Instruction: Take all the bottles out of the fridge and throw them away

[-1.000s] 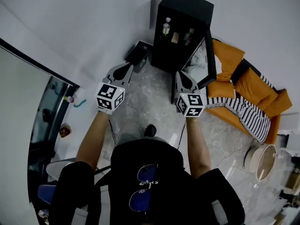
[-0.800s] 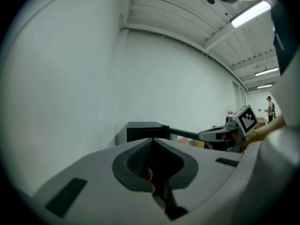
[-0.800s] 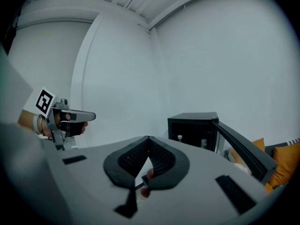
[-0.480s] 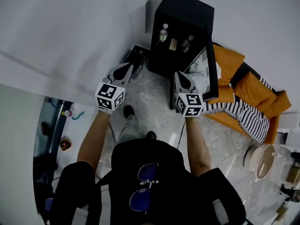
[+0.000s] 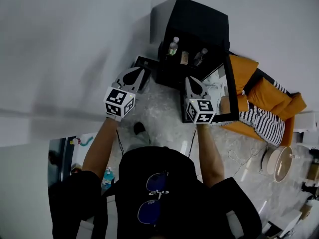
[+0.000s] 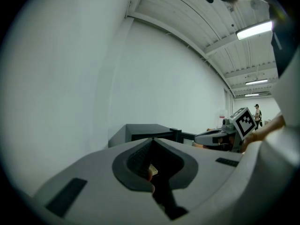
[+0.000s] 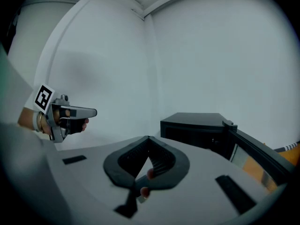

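A black fridge (image 5: 199, 19) stands against the wall with its glass door (image 5: 230, 83) swung open to the right. Inside it I see a clear bottle with a green label (image 5: 173, 46), a second bottle (image 5: 201, 56) and a small item (image 5: 184, 58) between them. My left gripper (image 5: 137, 72) is shut and holds nothing, out in front of the fridge and left of it. My right gripper (image 5: 192, 79) is also shut with nothing in it, just short of the open door. The fridge (image 7: 197, 123) shows beyond the right gripper (image 7: 148, 138), and the fridge (image 6: 145, 130) shows past the left gripper (image 6: 152, 142).
An orange sofa (image 5: 269, 96) with a striped blanket (image 5: 264, 126) stands right of the fridge. A black box (image 5: 142, 63) sits on the floor left of the fridge. A round white bin (image 5: 279, 163) and a loose cable (image 5: 239, 158) are at the right.
The person has walked toward the fridge, which now sits nearer both grippers. Both grippers moved forward with it and stayed shut.
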Motion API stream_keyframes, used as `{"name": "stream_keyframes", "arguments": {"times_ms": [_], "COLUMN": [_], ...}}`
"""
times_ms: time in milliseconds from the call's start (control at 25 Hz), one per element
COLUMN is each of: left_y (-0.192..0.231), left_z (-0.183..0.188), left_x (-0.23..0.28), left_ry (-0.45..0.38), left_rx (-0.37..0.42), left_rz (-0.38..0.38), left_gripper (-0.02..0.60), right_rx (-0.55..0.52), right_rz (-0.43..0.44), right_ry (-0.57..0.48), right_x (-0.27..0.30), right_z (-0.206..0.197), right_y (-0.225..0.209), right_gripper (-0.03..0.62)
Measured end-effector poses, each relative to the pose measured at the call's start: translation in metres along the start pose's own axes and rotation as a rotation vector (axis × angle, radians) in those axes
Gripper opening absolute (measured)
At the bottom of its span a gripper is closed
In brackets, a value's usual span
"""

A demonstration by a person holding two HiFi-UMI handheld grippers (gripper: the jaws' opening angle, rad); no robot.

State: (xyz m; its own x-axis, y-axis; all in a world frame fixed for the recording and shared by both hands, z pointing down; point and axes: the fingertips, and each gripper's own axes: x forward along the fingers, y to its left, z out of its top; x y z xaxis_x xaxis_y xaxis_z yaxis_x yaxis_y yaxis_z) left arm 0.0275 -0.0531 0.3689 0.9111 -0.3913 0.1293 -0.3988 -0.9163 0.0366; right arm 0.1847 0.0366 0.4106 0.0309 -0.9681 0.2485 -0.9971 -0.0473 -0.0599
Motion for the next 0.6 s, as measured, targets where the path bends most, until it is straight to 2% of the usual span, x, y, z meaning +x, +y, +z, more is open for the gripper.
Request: {"name": "stream_keyframes", "arguments": {"times_ms": [280, 600], "left_y": [0.042, 0.059], "left_z": [-0.008, -0.023], "left_x": [0.012, 0.022], "left_ry": [0.005, 0.015], "left_rx": [-0.023, -0.038], "left_rz": [-0.051, -0.131], "left_gripper": [0.000, 0.000], "right_rx": [0.006, 0.004], "right_rz": [-0.058, -0.134], "right_ry": [0.024, 0.039], "right_x": [0.037, 0.051], "right_z": [-0.001, -0.008], "right_y": [0.011, 0.014], "right_gripper": [0.002, 0.002]}}
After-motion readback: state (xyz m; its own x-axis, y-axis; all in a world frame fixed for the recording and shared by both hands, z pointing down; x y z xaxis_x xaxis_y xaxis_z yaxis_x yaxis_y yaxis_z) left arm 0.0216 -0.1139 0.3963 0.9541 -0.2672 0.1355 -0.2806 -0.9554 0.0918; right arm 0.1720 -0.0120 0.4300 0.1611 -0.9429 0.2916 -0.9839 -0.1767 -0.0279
